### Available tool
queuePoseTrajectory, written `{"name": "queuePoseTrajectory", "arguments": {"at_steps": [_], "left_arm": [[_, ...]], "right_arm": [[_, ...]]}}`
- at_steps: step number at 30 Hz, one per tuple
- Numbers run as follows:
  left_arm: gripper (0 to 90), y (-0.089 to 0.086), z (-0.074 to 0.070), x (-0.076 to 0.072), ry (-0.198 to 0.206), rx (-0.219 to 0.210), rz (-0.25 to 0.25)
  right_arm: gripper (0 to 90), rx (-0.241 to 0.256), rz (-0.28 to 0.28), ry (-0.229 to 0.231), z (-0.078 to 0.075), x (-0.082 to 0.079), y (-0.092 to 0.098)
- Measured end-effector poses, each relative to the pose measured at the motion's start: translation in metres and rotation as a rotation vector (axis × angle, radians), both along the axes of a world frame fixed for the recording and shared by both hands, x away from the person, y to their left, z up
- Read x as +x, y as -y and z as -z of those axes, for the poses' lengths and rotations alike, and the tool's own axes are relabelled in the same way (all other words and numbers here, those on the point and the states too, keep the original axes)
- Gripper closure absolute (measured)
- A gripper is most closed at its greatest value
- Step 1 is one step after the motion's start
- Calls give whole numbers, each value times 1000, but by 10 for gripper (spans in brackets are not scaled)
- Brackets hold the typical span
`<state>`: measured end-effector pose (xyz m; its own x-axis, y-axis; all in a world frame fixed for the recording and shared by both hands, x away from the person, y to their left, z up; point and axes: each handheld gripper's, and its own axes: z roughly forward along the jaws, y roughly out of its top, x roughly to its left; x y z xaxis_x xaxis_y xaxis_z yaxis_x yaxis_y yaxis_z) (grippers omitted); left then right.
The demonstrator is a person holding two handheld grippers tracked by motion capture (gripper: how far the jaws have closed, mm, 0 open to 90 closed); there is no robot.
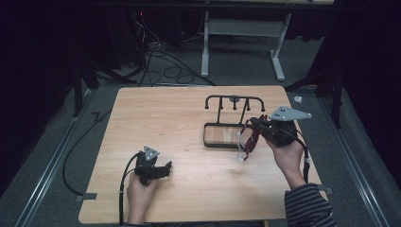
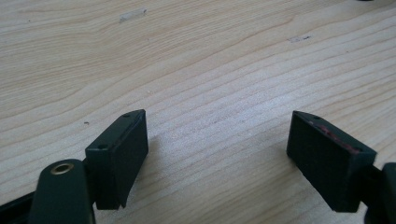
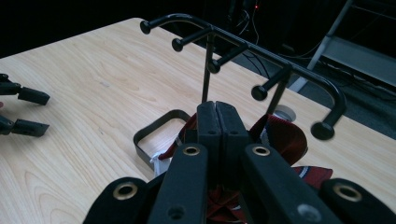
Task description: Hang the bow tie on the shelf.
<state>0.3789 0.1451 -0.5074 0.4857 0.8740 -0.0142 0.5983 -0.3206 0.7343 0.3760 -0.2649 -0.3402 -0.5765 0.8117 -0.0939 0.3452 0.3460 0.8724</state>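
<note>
In the high view, the right gripper is held by a hand at the right side of the light wooden counter. A dark red patterned fabric item with white trim is pinched in its jaws and hangs down from them, a white end lying just below the jaws over the counter. Just beyond the jaws stands a black metal rack with a row of knobbed hooks on a rectangular base frame; the fabric is seen beside the right end of that base. The left gripper is held low near the front left of the counter, well apart from the rack and from the fabric.

In the left gripper view, the left gripper is seen with its jaws wide apart, nothing between them. Bare wood grain of the counter lies under and ahead of the jaws.

In the right gripper view, the right gripper is seen with its jaws pressed together, clamped on the red fabric, which bulges out to the right of and below them. The hooked bar of the rack rises directly ahead of and above the jaws, its base frame lying just ahead and to the left. Far to the left of the jaws, the parted tips of the left gripper are visible over the counter.
</note>
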Motion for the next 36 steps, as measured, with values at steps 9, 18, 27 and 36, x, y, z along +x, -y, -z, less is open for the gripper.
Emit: {"name": "queuePoseTrajectory", "arguments": {"at_steps": [9,18,27,36], "left_arm": [[210,0,0,0,0,0,0],[210,0,0,0,0,1,0],[210,0,0,0,0,0,0],[210,0,0,0,0,0,0]], "right_arm": [[900,10,-14,6,-7,12,-11],[900,28,-22,-4,-7,25,-19],[900,22,-11,-7,-7,36,-26],[900,31,2,-10,-7,47,-32]]}}
